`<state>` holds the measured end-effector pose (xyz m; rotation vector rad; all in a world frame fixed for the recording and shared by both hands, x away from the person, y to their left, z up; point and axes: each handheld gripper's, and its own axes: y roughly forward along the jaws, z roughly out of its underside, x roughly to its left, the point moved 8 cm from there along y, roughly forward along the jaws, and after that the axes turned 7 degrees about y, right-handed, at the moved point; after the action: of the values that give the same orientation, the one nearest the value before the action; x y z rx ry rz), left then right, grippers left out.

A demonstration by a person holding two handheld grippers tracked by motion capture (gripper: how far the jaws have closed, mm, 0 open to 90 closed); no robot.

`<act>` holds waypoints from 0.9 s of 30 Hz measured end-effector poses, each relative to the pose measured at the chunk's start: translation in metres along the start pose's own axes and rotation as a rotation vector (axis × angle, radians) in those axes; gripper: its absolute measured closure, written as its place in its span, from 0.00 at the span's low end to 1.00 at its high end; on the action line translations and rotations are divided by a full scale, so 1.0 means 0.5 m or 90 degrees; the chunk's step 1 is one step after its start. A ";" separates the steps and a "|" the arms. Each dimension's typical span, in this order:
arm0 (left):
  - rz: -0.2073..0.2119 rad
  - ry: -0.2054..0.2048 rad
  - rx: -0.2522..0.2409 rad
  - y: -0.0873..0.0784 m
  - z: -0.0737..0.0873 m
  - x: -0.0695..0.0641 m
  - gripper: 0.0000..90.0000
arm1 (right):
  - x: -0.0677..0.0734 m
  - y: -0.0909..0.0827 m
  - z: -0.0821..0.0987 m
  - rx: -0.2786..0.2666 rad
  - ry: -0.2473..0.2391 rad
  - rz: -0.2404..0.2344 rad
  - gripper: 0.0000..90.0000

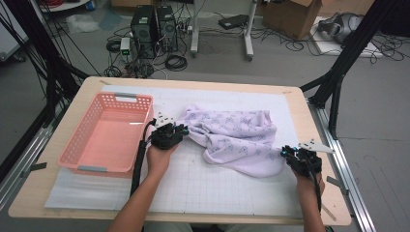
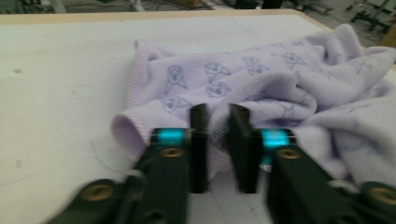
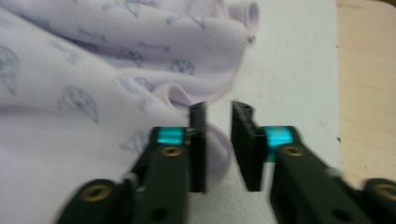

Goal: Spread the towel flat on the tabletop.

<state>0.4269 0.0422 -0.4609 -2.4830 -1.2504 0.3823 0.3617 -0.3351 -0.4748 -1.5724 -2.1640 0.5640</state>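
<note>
While the lilac towel (image 1: 235,137) lies crumpled on the white gridded mat (image 1: 203,186) to the right of the pink basket (image 1: 107,134), the left gripper (image 1: 182,129) sits at its left edge, jaws parted with a fold of cloth between them, unpinched; the right gripper (image 1: 284,153) stands at the lower right corner, jaws likewise apart beside the hem. The towel carries a repeated small blue-grey printed motif and no readable writing

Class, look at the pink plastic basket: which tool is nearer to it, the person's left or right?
Left. The left tool sits just beside the pink plastic basket, at the lilac printed towel; the right tool is across the towel, far from it.
</note>
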 end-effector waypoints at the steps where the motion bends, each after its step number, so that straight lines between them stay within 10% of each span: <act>1: 0.007 0.005 -0.006 -0.006 -0.001 -0.005 0.65 | 0.005 -0.002 -0.004 -0.009 -0.004 -0.004 0.76; 12: 0.094 0.104 0.064 -0.037 0.065 -0.068 0.77 | 0.043 0.002 -0.007 -0.012 -0.040 -0.037 0.70; 19: 0.113 0.046 0.094 0.025 0.068 -0.096 0.61 | 0.049 0.007 -0.004 -0.004 -0.044 -0.045 0.70; 27: 0.145 0.063 0.104 0.067 0.053 -0.158 0.64 | 0.058 0.007 -0.003 -0.002 -0.049 -0.056 0.70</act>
<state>0.3956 -0.0362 -0.4918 -2.4752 -0.8639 0.3949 0.3570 -0.3064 -0.4729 -1.4718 -2.2791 0.6010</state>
